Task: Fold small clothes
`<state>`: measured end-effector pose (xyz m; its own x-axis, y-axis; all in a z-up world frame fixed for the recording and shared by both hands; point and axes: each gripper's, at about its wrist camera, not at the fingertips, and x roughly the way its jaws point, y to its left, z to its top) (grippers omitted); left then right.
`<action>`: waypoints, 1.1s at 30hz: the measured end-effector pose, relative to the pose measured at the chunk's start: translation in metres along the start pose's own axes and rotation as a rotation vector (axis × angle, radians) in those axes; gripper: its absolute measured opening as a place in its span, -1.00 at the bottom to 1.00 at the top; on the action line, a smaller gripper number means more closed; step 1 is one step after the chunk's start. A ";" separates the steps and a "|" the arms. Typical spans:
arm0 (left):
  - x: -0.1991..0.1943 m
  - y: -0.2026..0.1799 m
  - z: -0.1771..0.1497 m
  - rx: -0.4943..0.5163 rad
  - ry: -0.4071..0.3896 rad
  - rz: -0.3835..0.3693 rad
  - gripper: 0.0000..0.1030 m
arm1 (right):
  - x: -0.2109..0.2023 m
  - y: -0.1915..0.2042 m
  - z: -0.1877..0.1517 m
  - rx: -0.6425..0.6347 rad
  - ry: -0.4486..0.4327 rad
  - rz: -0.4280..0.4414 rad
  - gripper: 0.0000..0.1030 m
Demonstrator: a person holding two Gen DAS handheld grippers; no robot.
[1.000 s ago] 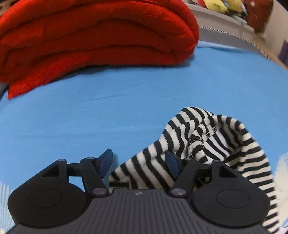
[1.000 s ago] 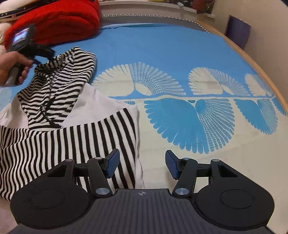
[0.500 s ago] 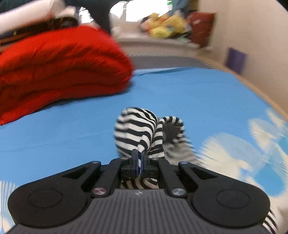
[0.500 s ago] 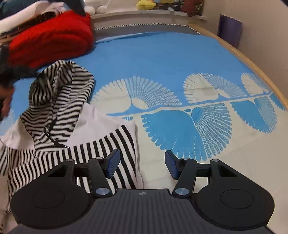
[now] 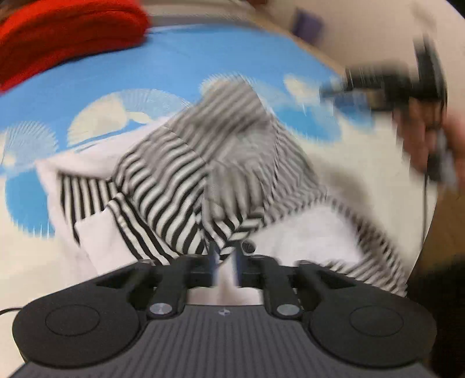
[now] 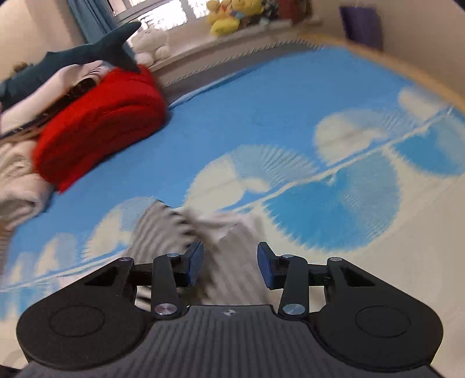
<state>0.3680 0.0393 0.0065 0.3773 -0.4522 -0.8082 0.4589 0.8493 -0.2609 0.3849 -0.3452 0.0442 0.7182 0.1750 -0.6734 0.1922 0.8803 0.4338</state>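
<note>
Left tongs (image 5: 225, 263): jaws have just been opening and now stand a narrow gap apart. The striped edge of the hooded top (image 5: 186, 174) sits at or just beyond the finger tips; blur hides whether the pads press on it, so a grip cannot be told. The top is black-and-white striped with white panels, and lies heaped on the bed cover (image 5: 203, 52), its hood folded over the body. The view is motion-blurred.

Right tongs (image 6: 229, 266): jaws have just been closing but are spread, nothing pinched. Blurred striped and white cloth of the top lies below and just beyond the fingers.

Right hand (image 5: 427, 136) with its black tool shows at the right edge of the left view, above the top's far side.

The cover is blue with cream fan shapes. A folded red blanket (image 6: 98, 122) rests at the far left of the bed, well apart from the top. A shark plush (image 6: 78, 56) lies on the pile beside the blanket, with yellow plush toys (image 6: 229, 17) on the sill behind.
</note>
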 end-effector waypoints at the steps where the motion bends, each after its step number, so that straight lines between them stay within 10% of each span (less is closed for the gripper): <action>1: -0.008 0.012 -0.001 -0.109 -0.069 0.006 -0.07 | 0.005 0.000 -0.003 0.017 0.028 0.026 -0.14; 4: -0.003 0.052 -0.008 -0.442 -0.160 0.015 -0.04 | 0.021 0.006 -0.012 0.047 0.103 0.076 -0.07; 9: 0.048 0.084 0.001 -0.765 -0.060 -0.015 -0.05 | 0.049 0.018 -0.028 0.075 0.183 0.045 -0.02; 16: 0.083 0.078 -0.017 -0.858 0.058 0.033 -0.06 | 0.091 0.018 -0.051 0.178 0.288 -0.033 -0.05; 18: 0.089 0.081 -0.023 -0.894 0.069 0.017 -0.17 | 0.096 0.015 -0.056 0.217 0.301 -0.025 -0.77; 20: 0.085 0.082 -0.025 -0.894 0.043 0.007 -0.89 | 0.092 0.011 -0.057 0.279 0.272 0.017 -0.99; 28: -0.007 0.070 0.013 -0.616 -0.444 0.167 -0.98 | -0.004 0.016 -0.021 0.229 -0.054 0.408 -1.00; 31: -0.018 0.084 0.005 -0.660 -0.452 0.170 -0.97 | 0.008 0.018 -0.034 0.127 0.206 0.422 -1.00; 33: -0.003 0.104 -0.007 -0.755 -0.301 0.149 -0.94 | 0.032 0.021 -0.062 -0.035 0.456 0.274 -1.00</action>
<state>0.4096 0.1309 -0.0220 0.6402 -0.2828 -0.7143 -0.2366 0.8120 -0.5336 0.3710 -0.2939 -0.0052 0.3738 0.5677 -0.7335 0.0101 0.7883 0.6152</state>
